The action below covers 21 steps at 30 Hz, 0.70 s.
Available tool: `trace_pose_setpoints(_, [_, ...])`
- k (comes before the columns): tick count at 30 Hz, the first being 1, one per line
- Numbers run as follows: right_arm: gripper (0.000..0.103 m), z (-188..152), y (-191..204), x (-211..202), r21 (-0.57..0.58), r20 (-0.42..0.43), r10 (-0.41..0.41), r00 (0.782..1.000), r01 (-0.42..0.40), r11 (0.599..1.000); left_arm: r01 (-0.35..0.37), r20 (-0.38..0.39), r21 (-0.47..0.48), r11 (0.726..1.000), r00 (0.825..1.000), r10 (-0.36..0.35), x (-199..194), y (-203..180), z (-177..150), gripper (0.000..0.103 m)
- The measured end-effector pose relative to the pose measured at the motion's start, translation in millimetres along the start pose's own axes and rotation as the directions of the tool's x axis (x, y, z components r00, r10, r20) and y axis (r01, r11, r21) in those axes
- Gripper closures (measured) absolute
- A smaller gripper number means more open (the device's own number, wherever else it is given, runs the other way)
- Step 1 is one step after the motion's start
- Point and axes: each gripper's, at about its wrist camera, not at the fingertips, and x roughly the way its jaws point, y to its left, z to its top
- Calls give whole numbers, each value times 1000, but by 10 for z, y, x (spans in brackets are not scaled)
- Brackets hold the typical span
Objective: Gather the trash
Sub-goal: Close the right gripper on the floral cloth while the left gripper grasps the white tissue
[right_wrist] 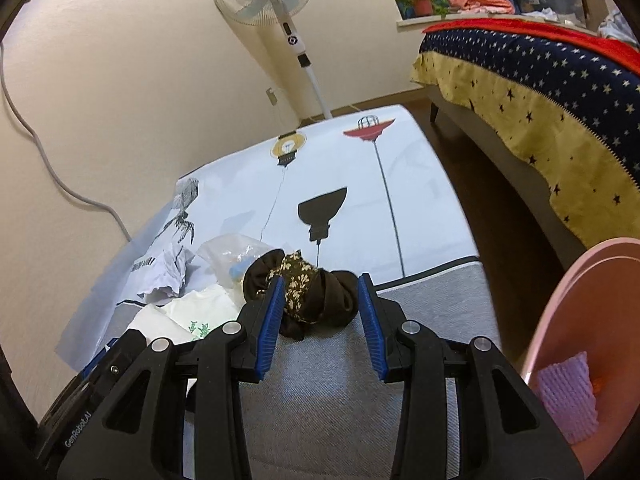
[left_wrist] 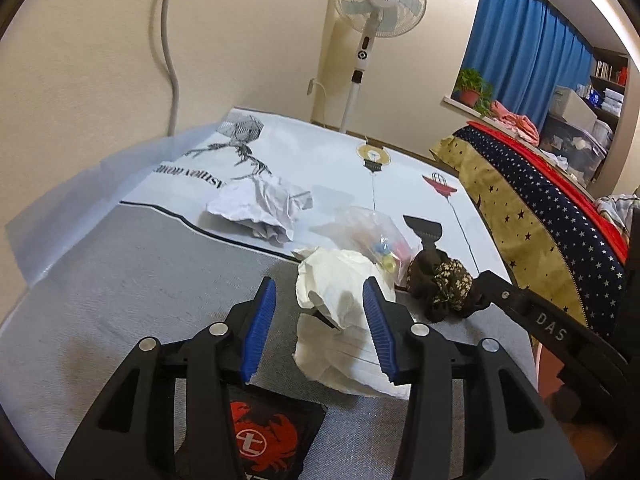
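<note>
two grippers half open: my left gripper (left_wrist: 320,320) brackets the white wrapper (left_wrist: 344,292) ungripped, my right gripper (right_wrist: 321,312) risks grabbing the dark cloth (right_wrist: 308,292) at twelve o'clock, not trash.

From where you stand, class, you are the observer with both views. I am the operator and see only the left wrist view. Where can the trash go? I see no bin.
Observer: A pink bin stands on the floor, past the table's right edge.
Operator: Is anything in it?
Observer: Yes, a purple knitted-looking piece lies inside.
Operator: Is the right gripper holding the dark cloth?
Observer: No. The right gripper is open, with the dark floral cloth between its pads.
</note>
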Motion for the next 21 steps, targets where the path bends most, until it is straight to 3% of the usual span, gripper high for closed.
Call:
trace_pose_setpoints(3, [72,-18,-3,67,2,-19,2,1000,-2,1000,4,-9,1,1000,1000,-4,23,-5,-7,58])
trace_pose_setpoints(4, [80,-22,-4,83,3,-25,2,1000,-2,1000,4,-12,6,1000,1000,-4,23,-15,-9,59])
trace_pose_setpoints(8, [98,-22,-4,76,12,-33,11,999,-11,1000,23,-18,15,1000,1000,-23,6,-27,-5,79])
trace_pose_setpoints(11, [99,-4,8,-26,20,-8,7,1000,-7,1000,47,-17,11,999,999,-47,-30,-24,16,91])
trace_pose_setpoints(21, [100,68,116,-591,-21,78,-8,997,10,1000,85,36,49,995,996,-87,-376,-130,90,94])
